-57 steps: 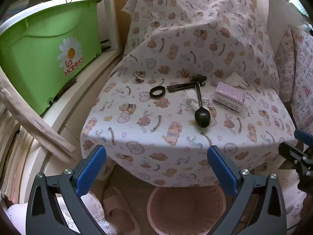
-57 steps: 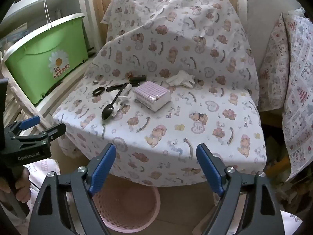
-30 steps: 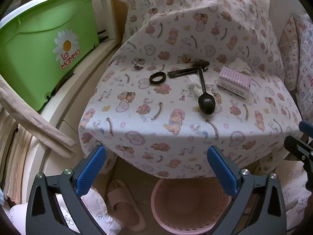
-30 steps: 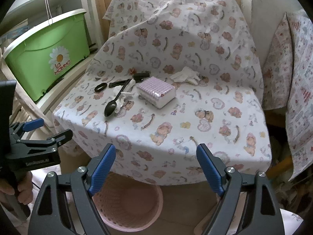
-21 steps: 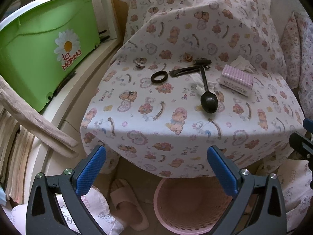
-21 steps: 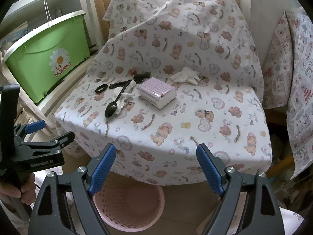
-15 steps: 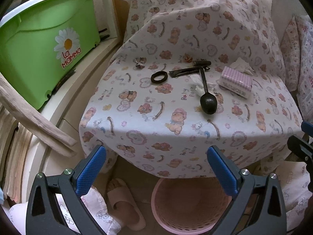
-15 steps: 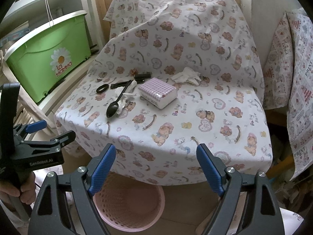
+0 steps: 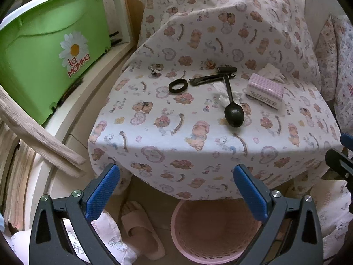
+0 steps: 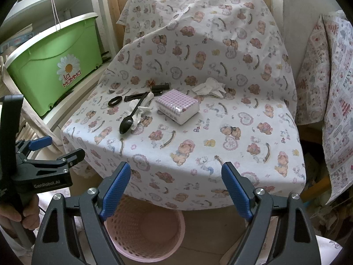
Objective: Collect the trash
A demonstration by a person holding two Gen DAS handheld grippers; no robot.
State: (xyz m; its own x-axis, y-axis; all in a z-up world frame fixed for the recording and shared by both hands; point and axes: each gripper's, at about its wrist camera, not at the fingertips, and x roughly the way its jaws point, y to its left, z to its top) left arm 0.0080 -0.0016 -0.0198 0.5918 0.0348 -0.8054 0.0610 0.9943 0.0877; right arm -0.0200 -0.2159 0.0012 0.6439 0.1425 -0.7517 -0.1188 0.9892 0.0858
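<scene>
The left gripper [image 9: 176,190], black with blue ribbed pads, hangs wide apart and holds nothing, low in front of the near edge of a surface draped in a white cloth printed with pink bears and hearts [image 9: 176,132]. The right gripper [image 10: 176,185], of the same make, is likewise spread wide and empty, a little to the right of the left one, which shows at the left edge of the right wrist view with a hand on its handle.

Directly below both, on the floor under the cloth's overhang, stands a round pink perforated plastic basket [image 10: 145,249]; a beige slipper [image 9: 141,229] lies on the floor just to its left.

On the cloth, well beyond the grippers, the trash lies in a loose group. A crumpled white tissue [image 10: 139,112] sits under a black plastic spoon [image 9: 233,110], whose bowl points toward the grippers. At the spoon's handle end are a flat black strip [image 9: 207,79] and a short black cylinder [image 9: 227,69], with a black ring [image 9: 177,86] just left of the strip. A small brownish scrap [image 9: 210,64] lies beyond them, and a small dark and silver bit [image 9: 156,69] lies further left. Right of the spoon rests a lilac checked tissue pack [image 10: 177,107], and behind it a second crumpled white tissue [image 10: 210,87]

On the shelf to the left stands a green plastic tub with a daisy label [image 9: 50,50]
</scene>
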